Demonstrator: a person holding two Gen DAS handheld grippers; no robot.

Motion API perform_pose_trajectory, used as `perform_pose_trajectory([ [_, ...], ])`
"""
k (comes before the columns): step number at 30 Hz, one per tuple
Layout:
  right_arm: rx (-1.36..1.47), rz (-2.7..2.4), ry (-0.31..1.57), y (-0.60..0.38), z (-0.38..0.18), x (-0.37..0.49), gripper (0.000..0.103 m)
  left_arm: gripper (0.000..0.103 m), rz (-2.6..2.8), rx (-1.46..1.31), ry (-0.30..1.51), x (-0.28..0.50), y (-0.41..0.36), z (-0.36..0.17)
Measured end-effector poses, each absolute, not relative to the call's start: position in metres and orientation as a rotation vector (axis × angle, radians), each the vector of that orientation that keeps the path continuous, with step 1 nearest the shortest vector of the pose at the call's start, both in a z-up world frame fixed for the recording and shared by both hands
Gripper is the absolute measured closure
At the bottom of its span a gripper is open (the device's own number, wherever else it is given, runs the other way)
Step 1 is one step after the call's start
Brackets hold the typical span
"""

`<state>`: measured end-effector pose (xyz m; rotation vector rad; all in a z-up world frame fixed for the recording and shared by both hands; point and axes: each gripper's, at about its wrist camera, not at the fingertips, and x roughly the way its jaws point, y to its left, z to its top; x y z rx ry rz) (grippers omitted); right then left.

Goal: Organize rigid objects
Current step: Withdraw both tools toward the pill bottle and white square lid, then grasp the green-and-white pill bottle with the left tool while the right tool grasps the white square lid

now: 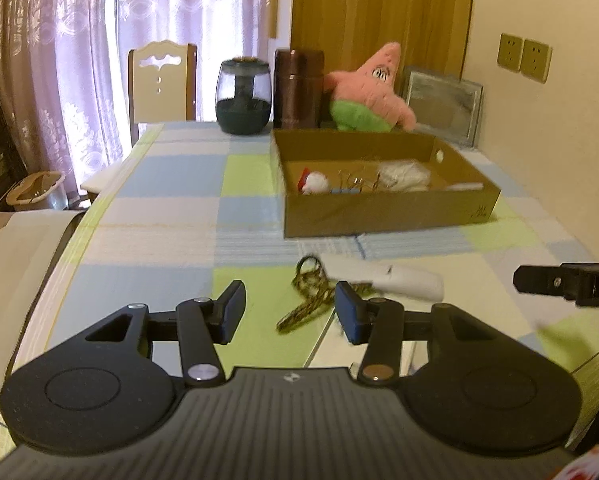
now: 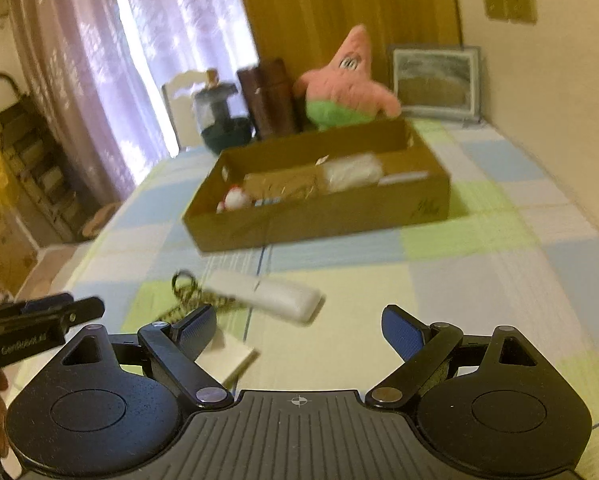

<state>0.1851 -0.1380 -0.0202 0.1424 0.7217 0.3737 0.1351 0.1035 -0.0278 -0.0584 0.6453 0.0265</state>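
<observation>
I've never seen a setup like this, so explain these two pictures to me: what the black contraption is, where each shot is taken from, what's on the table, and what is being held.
There is no robot. A person carries two tools, each with two fingers and a camera looking along them. One picture looks from the left hand-held gripper, the other from the right hand-held gripper. Both have open jaws and hold nothing.

On the checked tablecloth lie a white case, a pair of patterned scissors beside it, and a white card. Farther back stands a cardboard box already holding small items, too blurred to name. Behind it are a pink plush star, a brown flask, a glass jar and a picture frame.
</observation>
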Motion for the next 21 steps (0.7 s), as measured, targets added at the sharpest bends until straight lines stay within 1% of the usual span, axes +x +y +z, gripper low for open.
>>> perform_pose_trajectory([
  [7,0.079,0.417,0.762,-0.112,-0.054,0.18,0.016,0.059,-0.003,-0.052,0.686,0.136,0.11,-0.056],
  [8,0.07,0.421,0.765,-0.109,-0.058,0.18,0.018,0.059,-0.015,-0.046,0.694,0.137,0.11,-0.06],
  [12,0.048,0.439,0.796,-0.099,-0.072,0.185,0.031,0.06,-0.05,-0.031,0.724,0.143,0.109,-0.073],
  [15,0.041,0.449,0.815,-0.094,-0.081,0.19,0.038,0.06,-0.08,-0.024,0.744,0.149,0.106,-0.081],
  [17,0.041,0.447,0.823,-0.091,-0.086,0.193,0.039,0.06,-0.099,-0.005,0.755,0.153,0.103,-0.086],
  [19,0.046,0.444,0.83,-0.091,-0.088,0.196,0.039,0.064,-0.113,0.005,0.766,0.159,0.101,-0.091],
  [21,0.049,0.441,0.834,-0.092,-0.09,0.198,0.04,0.065,-0.123,0.009,0.779,0.163,0.1,-0.095],
])
